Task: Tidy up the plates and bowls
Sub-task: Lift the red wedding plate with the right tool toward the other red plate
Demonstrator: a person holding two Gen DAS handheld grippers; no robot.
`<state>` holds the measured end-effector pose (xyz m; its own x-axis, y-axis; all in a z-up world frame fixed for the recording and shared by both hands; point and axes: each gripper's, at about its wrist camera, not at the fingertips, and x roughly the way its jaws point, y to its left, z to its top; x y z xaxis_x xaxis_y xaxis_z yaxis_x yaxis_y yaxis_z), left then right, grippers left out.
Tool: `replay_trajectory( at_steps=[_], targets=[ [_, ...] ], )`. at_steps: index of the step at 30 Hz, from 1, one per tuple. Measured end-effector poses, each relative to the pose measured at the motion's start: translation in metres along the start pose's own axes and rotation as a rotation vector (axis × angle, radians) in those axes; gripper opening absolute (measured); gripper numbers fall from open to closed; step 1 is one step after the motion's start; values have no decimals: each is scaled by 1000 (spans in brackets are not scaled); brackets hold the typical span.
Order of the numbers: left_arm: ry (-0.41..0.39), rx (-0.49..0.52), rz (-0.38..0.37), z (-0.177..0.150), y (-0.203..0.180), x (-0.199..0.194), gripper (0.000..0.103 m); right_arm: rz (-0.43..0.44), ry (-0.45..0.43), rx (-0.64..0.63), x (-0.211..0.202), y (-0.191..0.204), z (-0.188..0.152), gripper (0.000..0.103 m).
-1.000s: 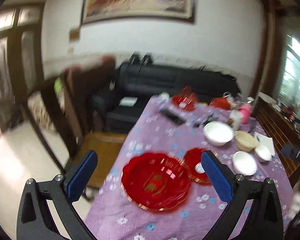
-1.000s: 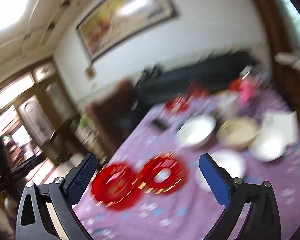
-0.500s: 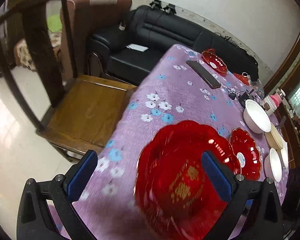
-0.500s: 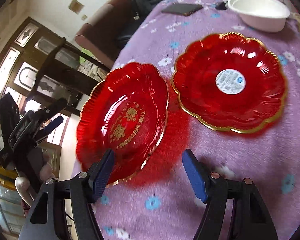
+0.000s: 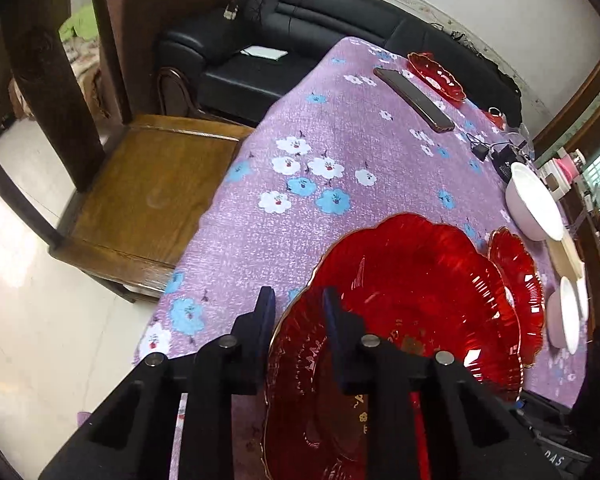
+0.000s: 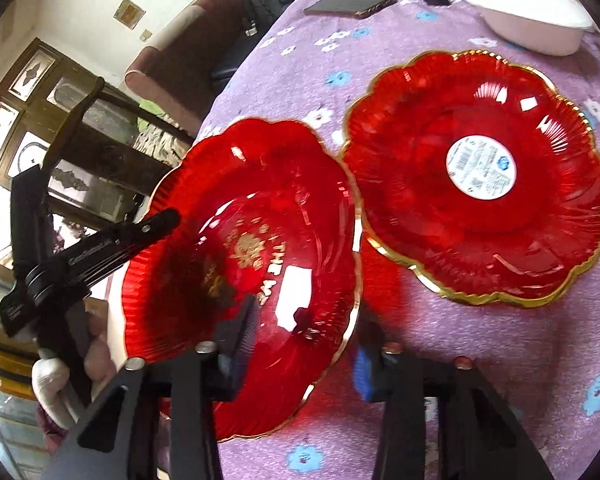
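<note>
A big red scalloped plate (image 5: 420, 300) with gold lettering lies near the front left edge of the purple flowered table (image 5: 340, 140). My left gripper (image 5: 299, 308) is closing: one pad is outside the plate's left rim, the other inside, and both are pressed on it. In the right wrist view its finger (image 6: 160, 224) reaches over that rim of the red plate (image 6: 260, 220). My right gripper (image 6: 306, 336) straddles the near rim, jaws closing, the outer finger blurred and apart from the rim. A second red plate (image 6: 420, 200) with a white sticker lies just to the right.
A large white bowl (image 5: 536, 208), a beige bowl (image 5: 568, 256) and small white bowls (image 5: 568, 320) sit along the right side. A dark phone (image 5: 414, 98) and a small red dish (image 5: 436, 76) lie farther back. A wooden chair (image 5: 152, 192) stands by the table's left edge.
Both grippers came down from wide open onto the big red plate. The left jaws narrowed onto its left rim, and the right jaws narrowed around its near rim.
</note>
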<state>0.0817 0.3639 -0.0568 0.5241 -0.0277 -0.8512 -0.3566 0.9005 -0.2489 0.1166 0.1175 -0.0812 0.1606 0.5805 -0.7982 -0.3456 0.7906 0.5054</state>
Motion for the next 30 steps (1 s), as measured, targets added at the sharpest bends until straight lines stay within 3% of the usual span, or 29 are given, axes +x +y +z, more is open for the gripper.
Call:
replay_trajectory(
  at_steps=[3,10,14,20,22,26,30],
  targets=[
    [-23,-7,-4,-1,-1,-14,24,7,-11,-24,-9,4,-4,32],
    [-164,20,-5,-4,-14,-74,24,10,-104,-132,-50,27,-13,32],
    [-161,28,20,-8,-17,-68,24,0,-89,-136,-46,19,-23,32],
    [-98,-9,67,-18,-11,-25,24,-67,-83,-165,-25,13,-26,30],
    [-58,-17,87,-21,-9,-7,30,-81,-71,-155,-16,10,-23,30],
    [-61,-1,100,-26,-13,-6,34,-84,-53,-131,-9,1,-19,26],
    [-88,-16,67,-26,-15,-28,52,-38,-67,-94,-21,-6,-19,28]
  ],
)
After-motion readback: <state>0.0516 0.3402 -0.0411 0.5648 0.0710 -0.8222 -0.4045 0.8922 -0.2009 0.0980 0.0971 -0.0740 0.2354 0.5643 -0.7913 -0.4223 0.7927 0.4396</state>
